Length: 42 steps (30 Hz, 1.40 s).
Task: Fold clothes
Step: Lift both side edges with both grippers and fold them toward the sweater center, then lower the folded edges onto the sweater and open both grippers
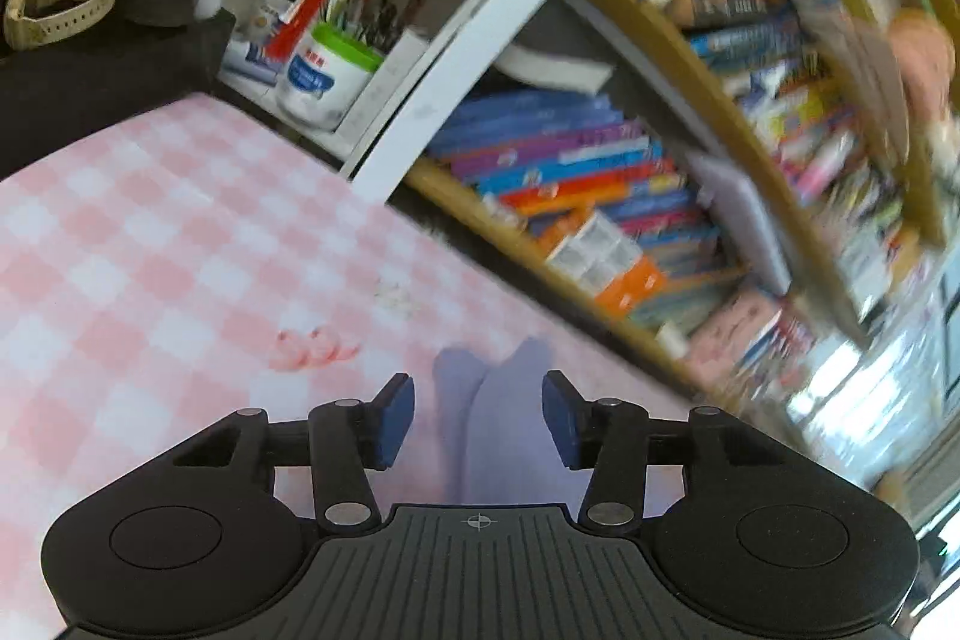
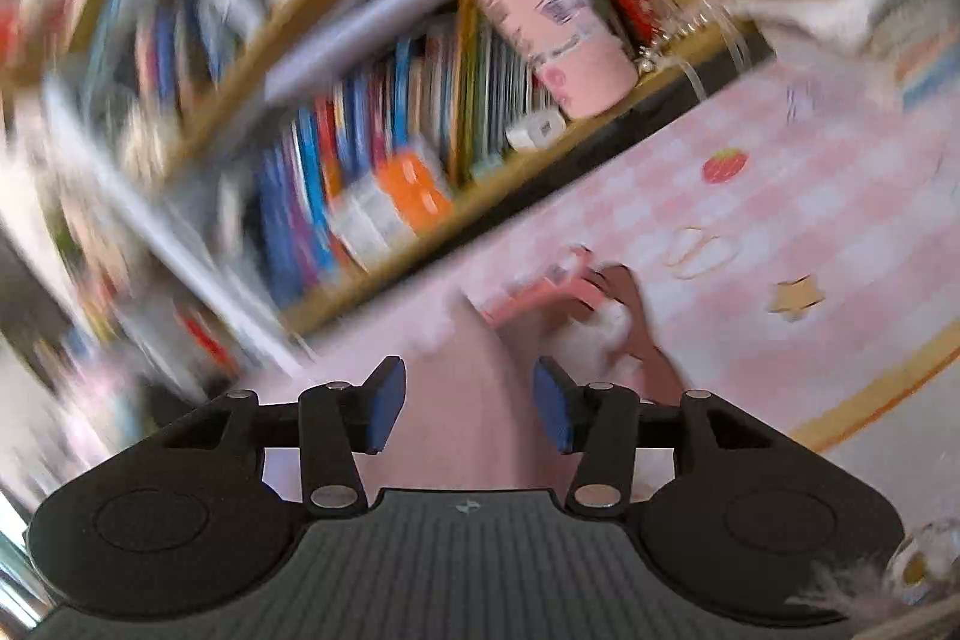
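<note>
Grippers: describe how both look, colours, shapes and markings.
Both look alike. The left gripper has a black body with a ribbed grey centre plate bearing a small crosshair mark, two round black discs at the sides, black linkage arms with silver pivot pins, and blue pads on the jaws. The right gripper has the same build, with a small mark on its plate too blurred to read. No cables or sleeves show.

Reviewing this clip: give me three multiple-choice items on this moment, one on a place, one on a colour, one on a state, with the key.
1. In the left wrist view, where is the lilac cloth?
A. on the bookshelf
B. between the fingers of the left gripper, on the checked table cover
C. in the pen pot

2. What colour is the checked table cover?
A. pink and white
B. green and black
C. plain blue

3. How does the right gripper stand?
A. shut on a book
B. out of view
C. open

Key: B, the cloth lies between the pads; A, pink and white squares show; C, the blue pads stand apart.
</note>
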Each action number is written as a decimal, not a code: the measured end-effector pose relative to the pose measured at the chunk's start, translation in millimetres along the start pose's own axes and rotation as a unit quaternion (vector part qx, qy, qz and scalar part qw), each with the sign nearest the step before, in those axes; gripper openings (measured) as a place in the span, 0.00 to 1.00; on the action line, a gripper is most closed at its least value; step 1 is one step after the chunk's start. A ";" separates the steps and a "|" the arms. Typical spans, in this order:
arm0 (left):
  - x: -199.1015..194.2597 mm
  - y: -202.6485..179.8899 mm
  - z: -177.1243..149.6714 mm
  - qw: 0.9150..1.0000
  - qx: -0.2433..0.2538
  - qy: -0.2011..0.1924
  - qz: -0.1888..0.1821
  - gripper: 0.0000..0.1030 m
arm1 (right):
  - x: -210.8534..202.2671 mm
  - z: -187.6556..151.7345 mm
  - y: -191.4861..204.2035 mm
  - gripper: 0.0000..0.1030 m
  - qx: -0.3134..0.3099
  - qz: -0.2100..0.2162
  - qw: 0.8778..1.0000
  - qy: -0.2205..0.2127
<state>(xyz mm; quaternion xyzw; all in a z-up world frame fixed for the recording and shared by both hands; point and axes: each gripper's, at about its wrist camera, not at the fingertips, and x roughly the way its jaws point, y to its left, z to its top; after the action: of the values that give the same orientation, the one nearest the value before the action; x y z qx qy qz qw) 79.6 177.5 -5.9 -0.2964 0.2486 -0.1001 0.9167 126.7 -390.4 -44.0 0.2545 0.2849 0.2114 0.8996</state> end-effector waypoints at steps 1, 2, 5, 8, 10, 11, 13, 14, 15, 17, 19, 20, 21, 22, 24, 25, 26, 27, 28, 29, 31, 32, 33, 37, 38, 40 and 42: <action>2.4 -1.2 -5.5 1.000 0.003 0.011 0.003 0.45 | -0.1 -5.7 6.1 0.41 -0.033 -0.020 0.999 0.015; 5.2 -2.9 -10.7 1.000 0.007 0.019 0.005 0.45 | 0.3 -12.2 10.6 0.39 -0.052 -0.030 0.998 0.030; 16.7 -12.4 -22.4 0.999 0.030 0.032 0.012 0.43 | 5.4 -26.6 15.0 0.17 -0.073 -0.039 0.995 0.048; 22.4 -23.1 -23.8 0.997 0.050 0.045 0.022 0.05 | 2.8 -25.8 13.0 0.06 -0.060 -0.028 0.997 0.031; 3.9 -31.0 -19.9 0.998 0.058 0.007 -0.008 0.05 | -9.8 -18.9 13.2 0.06 -0.041 0.006 0.999 0.001; -3.3 -34.7 -18.3 0.998 0.064 -0.007 -0.015 0.05 | -15.5 -16.8 14.7 0.06 -0.038 0.015 0.999 -0.011; -2.4 -31.8 -16.6 0.998 0.061 -0.002 -0.011 0.05 | -13.4 -15.8 15.0 0.06 -0.044 0.003 0.999 -0.008; 5.5 -26.6 -18.0 0.998 0.059 0.015 -0.001 0.05 | -6.3 -16.7 13.8 0.06 -0.052 -0.015 0.999 0.006; 13.4 -21.4 -19.3 0.998 0.057 0.032 0.009 0.06 | 1.0 -17.8 12.4 0.06 -0.059 -0.033 0.998 0.019; 25.9 -15.2 -23.0 0.996 0.063 0.059 0.028 0.09 | 15.6 -20.9 3.9 0.07 -0.052 -0.042 0.997 0.048; 28.0 -16.7 -19.8 0.994 0.082 0.064 0.027 0.13 | 17.6 -18.9 1.7 0.11 -0.051 -0.042 0.996 0.052; 26.5 -22.0 -15.3 0.992 0.106 0.056 0.027 0.14 | 15.4 -15.8 3.5 0.18 -0.060 -0.045 0.996 0.046; 24.4 -29.3 -10.4 0.989 0.137 0.043 0.030 0.17 | 13.2 -12.7 5.3 0.23 -0.070 -0.048 0.996 0.040; 22.3 -36.6 -5.5 0.985 0.169 0.030 0.033 0.26 | 14.1 -7.3 8.8 0.28 -0.087 -0.053 0.994 0.036; 27.2 -51.6 4.1 0.974 0.222 0.018 0.040 0.41 | 20.3 -0.4 13.3 0.29 -0.112 -0.058 0.991 0.037; 33.0 -58.1 8.7 0.969 0.241 0.019 0.044 0.45 | 25.4 1.3 14.5 0.29 -0.119 -0.059 0.990 0.041; 41.8 -62.2 12.5 0.966 0.251 0.027 0.050 0.45 | 30.6 3.0 15.7 0.29 -0.127 -0.060 0.989 0.045; 52.0 -65.0 15.2 0.964 0.256 0.036 0.057 0.45 | 35.7 4.6 16.9 0.29 -0.134 -0.061 0.988 0.049; 62.0 -67.6 17.1 0.962 0.260 0.044 0.064 0.45 | 40.9 6.3 18.1 0.29 -0.142 -0.062 0.986 0.053; 70.6 -69.7 16.9 0.960 0.265 0.050 0.074 0.45 | 46.0 8.0 19.3 0.28 -0.149 -0.063 0.985 0.057; 84.3 -74.0 13.5 0.952 0.285 0.058 0.096 0.44 | 56.3 11.4 21.7 0.27 -0.164 -0.065 0.982 0.065; 89.4 -76.0 11.2 0.949 0.293 0.062 0.100 0.44 | 61.4 13.1 22.9 0.18 -0.172 -0.066 0.980 0.069; 93.5 -77.0 9.0 0.947 0.296 0.068 0.100 0.39 | 66.6 14.8 24.1 0.11 -0.179 -0.067 0.979 0.073; 104.5 -77.0 1.8 0.946 0.300 0.095 0.081 0.05 | 71.1 17.0 19.6 0.05 -0.169 -0.061 0.981 0.074; 99.7 -77.5 3.0 0.948 0.297 0.085 0.078 0.05 | 70.9 17.1 17.7 0.05 -0.163 -0.059 0.982 0.073; 80.7 -73.2 15.4 0.966 0.250 0.042 0.040 0.05 | 70.6 17.5 14.0 0.05 -0.151 -0.054 0.984 0.072; 75.0 -63.2 24.9 0.979 0.200 0.027 0.009 0.05 | 70.3 17.9 10.2 0.05 -0.140 -0.049 0.987 0.070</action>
<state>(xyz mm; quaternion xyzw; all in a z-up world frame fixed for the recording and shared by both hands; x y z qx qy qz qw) 154.3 114.2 19.2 -0.1024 0.2512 -0.1470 0.9512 188.0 -351.5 -53.9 0.0966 0.3270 0.2220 0.9135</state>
